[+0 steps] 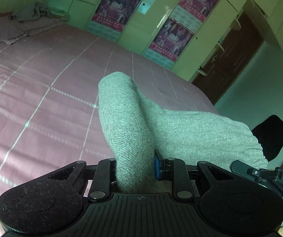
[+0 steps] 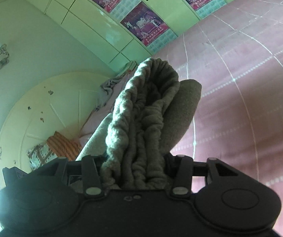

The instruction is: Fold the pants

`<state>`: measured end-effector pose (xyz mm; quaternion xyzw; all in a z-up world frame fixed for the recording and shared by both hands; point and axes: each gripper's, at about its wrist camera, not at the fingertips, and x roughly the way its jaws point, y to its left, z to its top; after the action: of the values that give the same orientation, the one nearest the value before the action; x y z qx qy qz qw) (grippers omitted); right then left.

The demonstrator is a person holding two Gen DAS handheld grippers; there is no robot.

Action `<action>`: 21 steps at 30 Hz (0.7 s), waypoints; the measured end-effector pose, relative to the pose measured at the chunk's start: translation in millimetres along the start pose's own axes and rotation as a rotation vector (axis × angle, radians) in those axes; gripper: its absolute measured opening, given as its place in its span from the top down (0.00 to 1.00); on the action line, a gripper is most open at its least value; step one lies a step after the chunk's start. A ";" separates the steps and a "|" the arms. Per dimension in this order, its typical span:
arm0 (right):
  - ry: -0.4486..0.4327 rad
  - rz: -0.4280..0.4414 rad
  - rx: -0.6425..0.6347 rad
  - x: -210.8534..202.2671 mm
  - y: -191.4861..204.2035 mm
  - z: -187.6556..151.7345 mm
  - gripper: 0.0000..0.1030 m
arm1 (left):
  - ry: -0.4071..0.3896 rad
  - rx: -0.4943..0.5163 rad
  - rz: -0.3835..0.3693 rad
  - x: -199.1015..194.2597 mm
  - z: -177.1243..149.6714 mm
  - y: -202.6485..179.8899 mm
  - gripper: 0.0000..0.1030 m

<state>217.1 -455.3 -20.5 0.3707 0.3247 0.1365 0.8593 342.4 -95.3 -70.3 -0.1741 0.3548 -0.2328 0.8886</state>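
1. Right now you've got the pants (image 1: pixel 133 122) off the bed (image 1: pixel 42 90) at both ends; no finished fold visible in either view.
2. Left gripper (image 1: pixel 135 165): jaws drawn in close, clamped on a doubled roll of the grey knit. Fabric stands up from the pinch and drapes off to the right of that view.
3. Right gripper (image 2: pixel 133 169): jaws stand wider, but they're packed with a thick ruched bunch, by the gathers probably the waistband, so that's a grip, not a gap.
4. Where the garment is: held in the air between your two grippers, above the pink bedspread. How the middle hangs, and whether any of it touches the bed, neither camera shows.
5. Progress, my read: early. Picked up, not yet laid out or doubled over. Left to do: lay it flat on the bedspread, bring legs together, fold across, release.
6. Risk: the right bunch is bulky and uneven; layers could slip out singly when you tension the cloth.
7. Containers: none in play. The wardrobe (image 1: pixel 161 19) along the wall has its doors shut, posters (image 1: pixel 113 7) on them, contents not visible.
8. Other stuff: crumpled grey cloth (image 1: pixel 32 11) and a pillow (image 1: pixel 5 27) at the head of the bed, well clear of your working area.
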 end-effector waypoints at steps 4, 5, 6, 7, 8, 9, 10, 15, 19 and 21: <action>-0.008 -0.008 0.002 19.0 -6.0 16.1 0.54 | 0.004 0.035 0.033 25.9 14.3 -4.0 0.76; -0.008 -0.016 0.000 24.4 -8.3 18.8 0.54 | 0.006 0.037 0.041 33.6 16.8 -4.4 0.76; -0.006 -0.023 0.002 27.3 -13.2 22.7 0.54 | 0.006 0.041 0.051 40.0 18.1 -3.7 0.76; -0.003 -0.030 0.009 32.7 -19.0 25.4 0.54 | 0.006 0.045 0.064 47.1 18.1 -4.2 0.76; 0.000 -0.035 0.012 37.0 -23.1 25.2 0.54 | 0.010 0.048 0.074 54.6 17.7 -4.4 0.76; 0.002 -0.042 0.014 41.4 -27.3 25.5 0.54 | 0.014 0.054 0.084 61.2 17.0 -4.2 0.76; 0.005 -0.052 0.015 46.9 -30.5 26.4 0.54 | 0.020 0.067 0.095 67.8 15.4 -4.5 0.76; 0.042 -0.104 0.045 72.7 -59.7 24.0 0.54 | 0.065 0.136 0.151 96.0 -4.9 -0.9 0.76; 0.099 -0.201 0.074 87.3 -94.8 13.1 0.48 | 0.189 0.160 0.234 120.5 -40.3 13.1 0.58; 0.126 -0.279 0.092 89.7 -111.1 3.4 0.43 | 0.193 0.187 0.276 119.9 -54.0 17.6 0.33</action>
<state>286.0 -491.0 -140.4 0.3519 0.4320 0.0238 0.8300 385.8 -152.9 -181.7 -0.0175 0.4355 -0.1563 0.8863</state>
